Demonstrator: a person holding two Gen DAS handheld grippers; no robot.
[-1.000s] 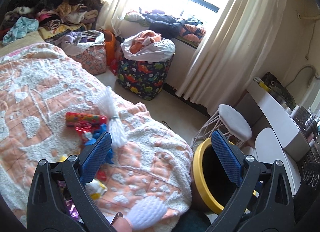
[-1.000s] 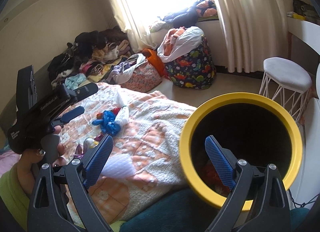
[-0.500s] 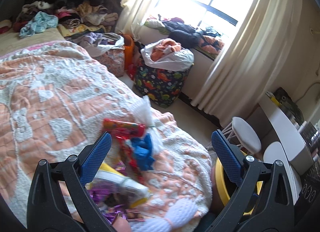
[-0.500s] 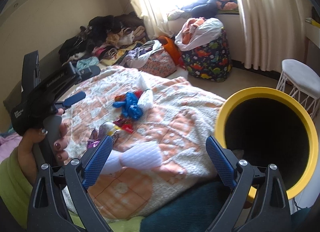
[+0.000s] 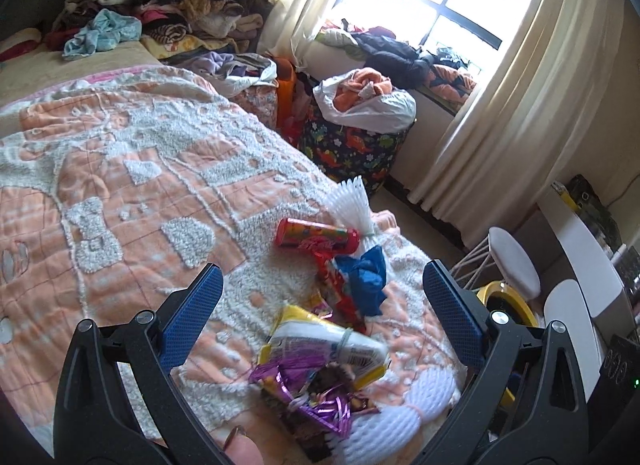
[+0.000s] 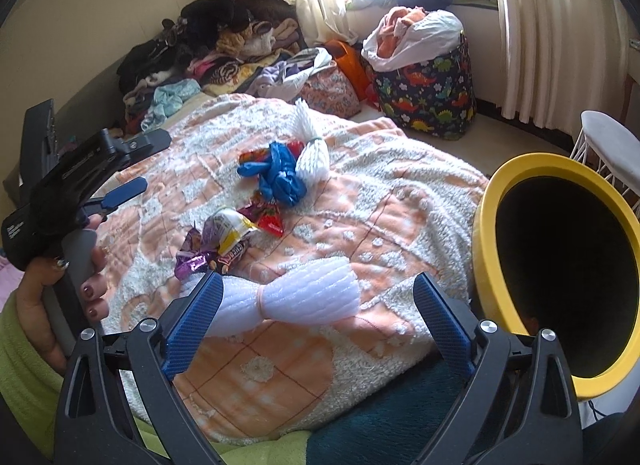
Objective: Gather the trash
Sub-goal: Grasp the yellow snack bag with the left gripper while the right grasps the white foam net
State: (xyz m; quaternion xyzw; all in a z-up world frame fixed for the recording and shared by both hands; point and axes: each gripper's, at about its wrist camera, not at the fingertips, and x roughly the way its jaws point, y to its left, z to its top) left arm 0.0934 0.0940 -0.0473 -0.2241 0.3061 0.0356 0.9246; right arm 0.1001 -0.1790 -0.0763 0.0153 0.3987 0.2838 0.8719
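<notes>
Bedroom: we note a bed (image 6: pixel 400 193) with litter near its foot edge, beside a yellow bin (image 6: pixel 486 225). Nearest, a white foam net (image 6: pixel 304 297) lies crosswise just ahead of our right hand-held gripper (image 6: pixel 318 319), jaws apart. Left hand-held gripper (image 5: pixel 322 319), also apart and empty, hovers over wrappers (image 5: pixel 320 349).

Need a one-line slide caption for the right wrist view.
Open right tool over white foam netting on the bed, yellow-rimmed bin at right.

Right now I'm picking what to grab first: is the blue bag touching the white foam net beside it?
Touching. The right wrist view shows the blue bag pressed against the white foam net, no blanket between.
</notes>
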